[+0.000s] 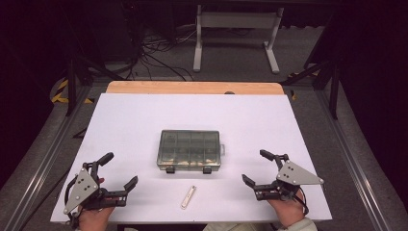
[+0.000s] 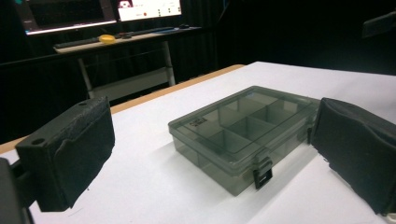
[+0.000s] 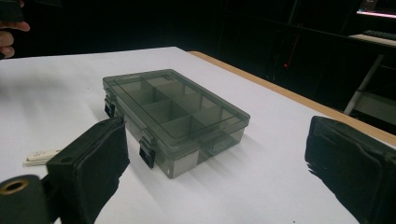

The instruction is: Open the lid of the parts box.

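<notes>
The likeliest trouble from here is the box [image 1: 189,149] skating across the smooth white table [image 1: 125,120] if one gripper pushes at a latch with nothing bracing the far side; the box looks light, and its two black latches [image 1: 169,169] sit on the edge facing the person, so a push there would drive it toward the top of the frame. A second risk is a jaw clipping the small white stick [image 1: 188,197] that lies alone below the box, just under the middle of the high view, and flicking it off the near edge. The lid appears closed and both latches seem snapped down, though the tinted plastic makes that hard to confirm, and what lies in the compartments is too dim to name. The box sits at the centre of the high view, well apart from both tools. The left gripper [image 1: 118,174] waits in the lower left with its jaws spread wide and nothing between them; the right gripper [image 1: 256,167] waits in the lower right, also spread and empty. In each gripper view the box lies ahead between the two black pads, not touched by either.
</notes>
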Demonstrator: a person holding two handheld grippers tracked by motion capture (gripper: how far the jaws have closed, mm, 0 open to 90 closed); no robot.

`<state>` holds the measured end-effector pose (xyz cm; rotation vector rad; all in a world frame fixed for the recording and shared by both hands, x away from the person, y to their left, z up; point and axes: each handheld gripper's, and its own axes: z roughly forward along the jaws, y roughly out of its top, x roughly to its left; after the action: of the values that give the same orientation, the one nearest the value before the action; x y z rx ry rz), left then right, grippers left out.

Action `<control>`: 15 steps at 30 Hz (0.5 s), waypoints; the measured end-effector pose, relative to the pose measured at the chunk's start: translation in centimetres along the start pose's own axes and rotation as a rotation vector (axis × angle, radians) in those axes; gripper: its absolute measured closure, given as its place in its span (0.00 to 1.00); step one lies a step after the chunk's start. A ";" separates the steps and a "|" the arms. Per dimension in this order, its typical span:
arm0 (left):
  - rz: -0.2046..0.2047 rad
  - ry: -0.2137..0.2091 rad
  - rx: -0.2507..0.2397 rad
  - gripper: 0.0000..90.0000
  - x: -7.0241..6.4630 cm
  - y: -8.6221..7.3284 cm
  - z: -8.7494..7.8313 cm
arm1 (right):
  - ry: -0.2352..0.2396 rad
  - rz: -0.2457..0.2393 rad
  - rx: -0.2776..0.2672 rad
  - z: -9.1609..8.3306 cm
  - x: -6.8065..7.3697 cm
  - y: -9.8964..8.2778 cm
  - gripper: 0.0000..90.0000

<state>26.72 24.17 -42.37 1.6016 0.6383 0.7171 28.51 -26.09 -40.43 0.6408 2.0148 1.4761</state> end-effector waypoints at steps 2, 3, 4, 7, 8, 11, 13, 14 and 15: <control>-0.008 -0.006 0.013 0.01 0.1 -0.1 0.1 | 0.000 0.002 0.000 0.0 0.0 0.0 0.07; -0.018 -0.003 0.009 0.01 0.1 -0.1 0.1 | 0.000 0.004 0.002 0.0 0.0 0.0 0.07; -0.021 0.002 0.014 0.01 0.1 -0.1 0.1 | 0.002 0.009 0.001 0.1 0.0 -0.1 0.07; -0.030 0.000 0.018 0.01 0.1 -0.1 0.2 | 0.007 0.012 0.004 0.1 0.0 -0.1 0.07; -0.038 -0.001 0.018 0.01 0.2 -0.2 0.2 | 0.007 0.010 0.005 0.1 0.0 -0.1 0.07; -0.043 0.002 0.022 0.00 0.3 -0.2 0.2 | 0.011 0.012 0.006 0.2 0.0 -0.1 0.07; -0.039 0.004 0.017 0.00 0.3 -0.2 0.1 | 0.013 0.015 0.010 0.2 0.0 -0.1 0.07; -0.035 0.003 0.019 0.00 0.3 -0.1 0.1 | 0.014 0.015 0.010 0.3 0.0 -0.1 0.07; -0.034 0.001 0.025 0.00 0.3 -0.1 0.1 | 0.012 0.012 0.016 0.2 0.0 -0.1 0.07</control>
<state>26.99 24.36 -42.47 1.6098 0.6756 0.6876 28.63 -25.91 -40.60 0.6537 2.0366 1.4756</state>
